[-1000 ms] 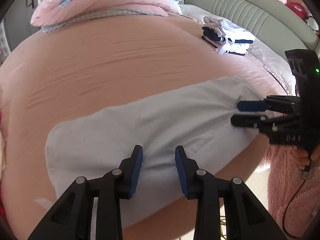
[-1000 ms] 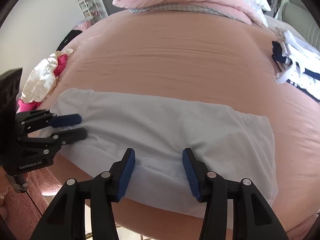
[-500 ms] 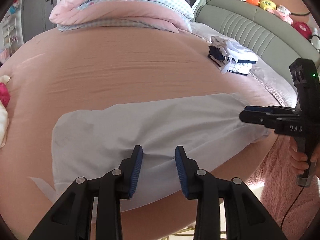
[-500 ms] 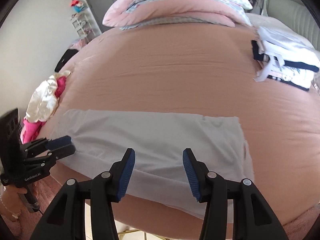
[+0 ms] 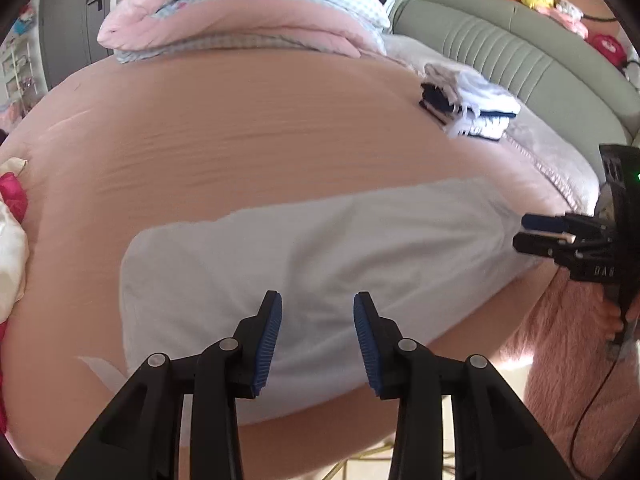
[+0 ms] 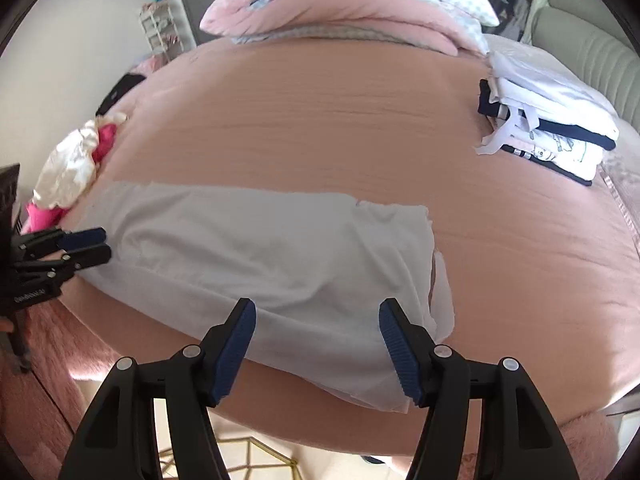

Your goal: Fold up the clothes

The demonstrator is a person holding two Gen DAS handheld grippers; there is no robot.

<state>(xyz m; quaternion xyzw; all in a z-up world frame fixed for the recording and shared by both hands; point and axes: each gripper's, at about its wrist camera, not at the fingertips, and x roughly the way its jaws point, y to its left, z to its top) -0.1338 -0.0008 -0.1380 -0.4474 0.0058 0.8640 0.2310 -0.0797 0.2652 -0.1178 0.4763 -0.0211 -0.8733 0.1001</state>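
Lying flat, white garment [image 6: 248, 248], long axis left-right along the bed [image 6: 340, 128] edge; left hand-held gripper [image 5: 318, 320] and right hand-held gripper [image 6: 318, 332] both spread.

The long pale-grey cloth garment [image 6: 256, 248] lies across the pink bed's [image 6: 320, 120] near edge; the stack of folded white-and-navy clothes [image 6: 548, 120] sits far right, behind it.

A bed [image 6: 360, 128] in a pink sheet fills the sunlit room, folded pink quilts [image 6: 348, 4] piled at its far end. A padded grey-green headboard [image 5: 520, 56] curves right; a white wall [image 6: 72, 40] and wire shelf rack [image 6: 160, 30] stand left.
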